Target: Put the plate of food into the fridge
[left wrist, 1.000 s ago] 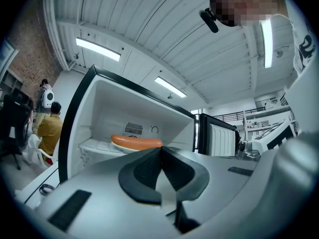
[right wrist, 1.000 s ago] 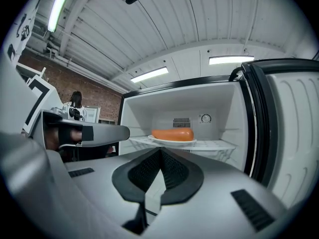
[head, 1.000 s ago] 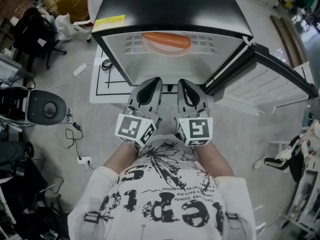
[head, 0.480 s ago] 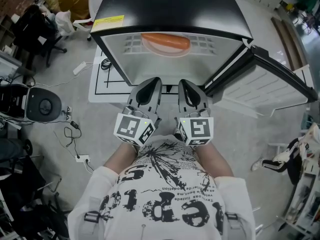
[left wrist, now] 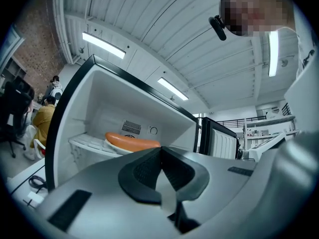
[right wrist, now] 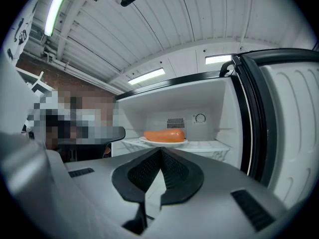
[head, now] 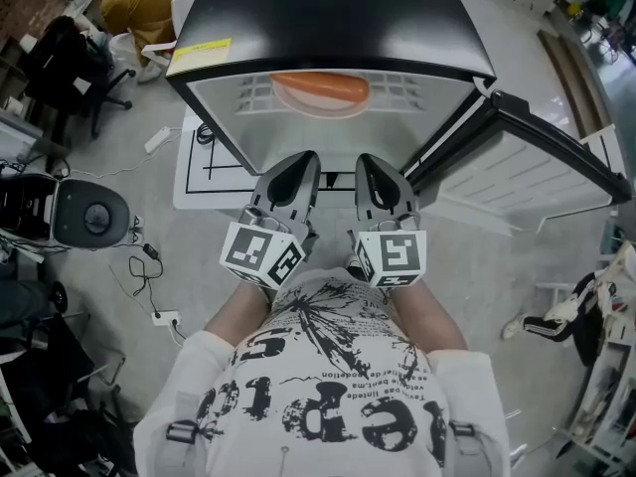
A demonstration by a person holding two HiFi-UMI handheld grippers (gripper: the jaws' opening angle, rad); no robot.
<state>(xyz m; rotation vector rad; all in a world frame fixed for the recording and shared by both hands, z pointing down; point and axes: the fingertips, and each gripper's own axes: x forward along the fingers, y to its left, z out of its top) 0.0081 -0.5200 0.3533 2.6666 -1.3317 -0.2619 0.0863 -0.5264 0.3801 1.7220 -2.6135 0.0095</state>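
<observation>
White round plate (head: 320,105) with the long orange sausage-like food (head: 320,86) sits on the white wire shelf (head: 417,87) inside the open black-topped fridge (head: 338,18); the task looks done.
Left gripper (head: 304,159) and right gripper (head: 366,160) hang side by side outside the fridge, near the person's chest, jaws closed on nothing, well apart from the plate. The plate is probably stiff, smooth and breakable, and the food could roll, so grip the near rim and keep it level. The door (head: 537,157) stands open.
</observation>
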